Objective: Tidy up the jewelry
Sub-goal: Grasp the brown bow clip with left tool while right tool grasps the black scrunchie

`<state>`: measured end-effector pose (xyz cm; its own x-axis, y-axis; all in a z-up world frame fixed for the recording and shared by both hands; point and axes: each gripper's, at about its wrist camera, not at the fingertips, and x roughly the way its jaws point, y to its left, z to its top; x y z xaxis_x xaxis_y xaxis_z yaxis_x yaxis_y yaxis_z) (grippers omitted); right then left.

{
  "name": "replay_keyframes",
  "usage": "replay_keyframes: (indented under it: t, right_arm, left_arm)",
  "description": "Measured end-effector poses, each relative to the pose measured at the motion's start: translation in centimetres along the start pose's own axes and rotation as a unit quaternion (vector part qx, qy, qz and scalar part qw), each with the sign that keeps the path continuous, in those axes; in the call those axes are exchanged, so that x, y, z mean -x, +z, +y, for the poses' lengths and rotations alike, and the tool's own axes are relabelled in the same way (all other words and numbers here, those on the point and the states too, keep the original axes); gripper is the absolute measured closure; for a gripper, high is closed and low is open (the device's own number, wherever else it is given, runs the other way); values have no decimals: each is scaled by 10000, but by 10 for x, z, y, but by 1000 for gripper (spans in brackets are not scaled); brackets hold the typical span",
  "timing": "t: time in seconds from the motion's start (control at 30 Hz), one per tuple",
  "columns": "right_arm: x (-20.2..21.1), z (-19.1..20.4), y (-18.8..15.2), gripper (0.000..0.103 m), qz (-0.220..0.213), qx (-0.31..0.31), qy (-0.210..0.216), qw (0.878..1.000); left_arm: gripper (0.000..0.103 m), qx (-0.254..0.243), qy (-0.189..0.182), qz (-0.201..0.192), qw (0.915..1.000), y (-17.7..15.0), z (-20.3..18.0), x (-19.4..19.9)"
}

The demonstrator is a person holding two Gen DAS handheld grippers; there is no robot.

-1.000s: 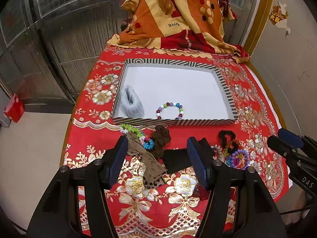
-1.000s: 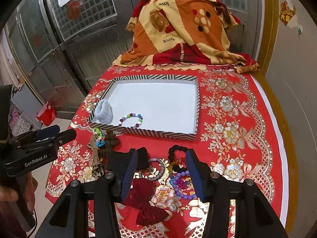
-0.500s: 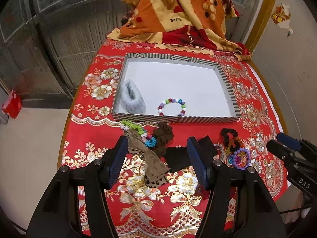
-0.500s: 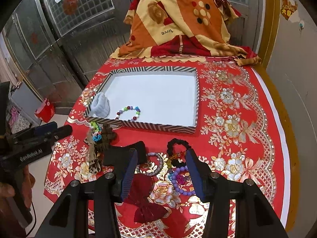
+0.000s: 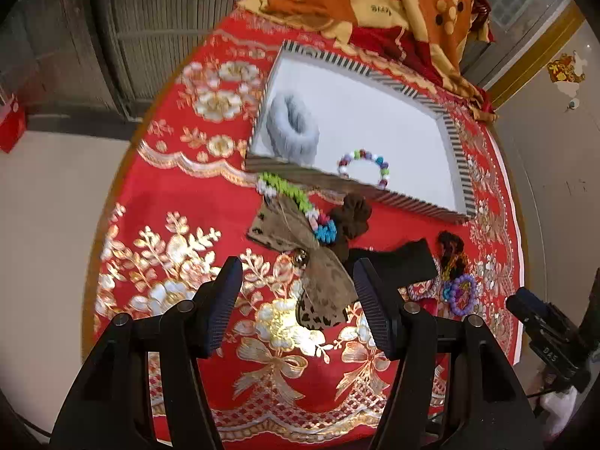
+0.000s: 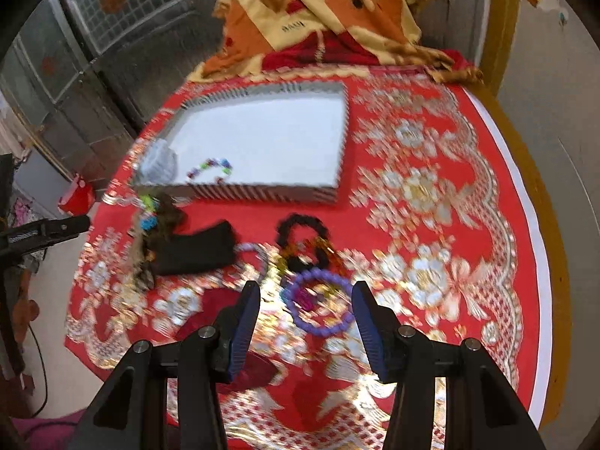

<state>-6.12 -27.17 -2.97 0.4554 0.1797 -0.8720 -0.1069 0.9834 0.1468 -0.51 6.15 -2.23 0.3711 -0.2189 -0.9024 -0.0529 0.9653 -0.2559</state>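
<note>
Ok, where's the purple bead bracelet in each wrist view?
Left wrist: purple bead bracelet lies low right, past the right finger.
Right wrist: centre, between the fingers, on the cloth.
Shared landmark: striped tray, farther back in both.

This looks like a room in a home, though blur in the right wrist view leaves some doubt. A surface is draped in a red cloth [image 5: 195, 225] with gold flowers, and a folded orange and yellow blanket [image 5: 393, 3] is heaped at its far end. Behind stand grey metal doors [image 6: 93, 75] with a gridded glass pane [image 6: 138, 3], a plain pale wall [image 5: 555, 157] bearing a torn red decoration [image 5: 564, 71], and a light tiled floor [image 5: 48, 206].
</note>
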Motion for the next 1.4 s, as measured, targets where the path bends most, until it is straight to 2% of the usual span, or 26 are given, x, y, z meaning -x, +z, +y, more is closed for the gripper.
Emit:
replay_keyframes:
  t: [0.2,0.53,0.6,0.77,0.93,1.0,1.13,1.3,1.4]
  right_arm:
    - [-15,-16,-3,54,121,-157,3,9998]
    - [-47,-25,12,56,40,137,118,9998]
    - [-59,-26,19,62,134,266,98,9995]
    - [-84,-27,28,68,292,592,102,9978]
    - [-98,-25,32,71,444,797,179,9957]
    - [-103,-24,32,77,513,867,195,9947]
    - [-106,-21,32,89,524,903,364,9939]
    - [-103,-23,30,93,497,762,567,9942]
    - [-96,-28,30,94,436,604,673,9949]
  left_arm:
    - [42,50,-74,201,9998,2,1,-15]
    - [42,117,-31,381,9992,7,2,-29]
    - [42,118,-10,369,9992,8,2,-28]
    - [42,289,38,404,9988,10,10,-31]
    - [42,397,-13,466,9981,11,13,-34]
    - [42,450,-87,517,9976,13,11,-38]
    - [42,457,-219,613,9968,15,3,-46]
    - [42,238,-234,859,9957,12,-12,-61]
    - [42,362,-195,795,9960,15,-10,-63]
